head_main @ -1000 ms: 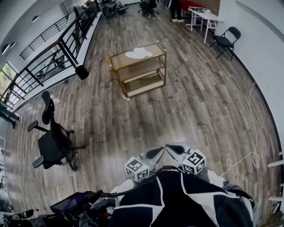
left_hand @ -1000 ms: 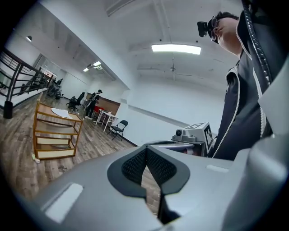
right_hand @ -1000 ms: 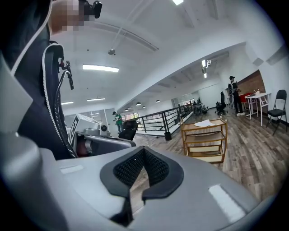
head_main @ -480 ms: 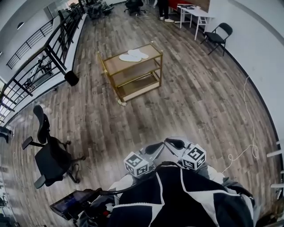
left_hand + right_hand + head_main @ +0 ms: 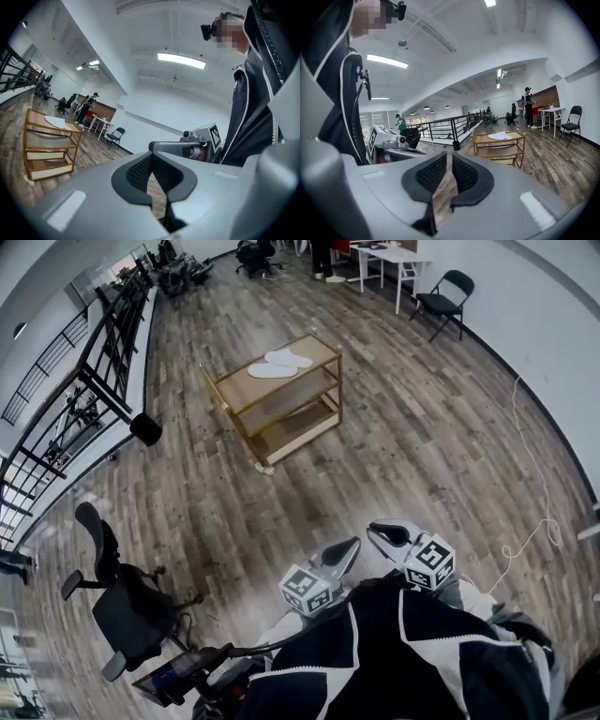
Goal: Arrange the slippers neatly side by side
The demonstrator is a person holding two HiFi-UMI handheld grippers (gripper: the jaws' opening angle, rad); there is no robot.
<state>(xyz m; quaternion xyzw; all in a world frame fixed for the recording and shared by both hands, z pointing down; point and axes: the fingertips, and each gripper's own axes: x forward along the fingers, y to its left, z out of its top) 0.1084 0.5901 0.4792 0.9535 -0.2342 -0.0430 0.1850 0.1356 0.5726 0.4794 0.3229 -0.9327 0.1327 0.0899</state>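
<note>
White slippers (image 5: pixel 278 364) flat, side by side, on cart (image 5: pixel 232 388) top shelf.

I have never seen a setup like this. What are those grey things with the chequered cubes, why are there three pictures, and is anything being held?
There is no robot here. A person in a black-and-white jacket carries a hand-held two-jaw gripper in each hand, and the marker cubes are part of those grippers.

The wide picture comes from a camera on the person's head, looking down on the left gripper and the right gripper. The other two pictures come from cameras riding on each gripper, looking along its jaws.

The left gripper's jaws are shut. The right gripper's jaws have just been opening and stand slightly apart. Neither holds anything.

Ahead on the wooden floor stands a gold three-shelf cart. A pair of white slippers lies on its top shelf, not yet touched. An office chair stands to the left.
</note>
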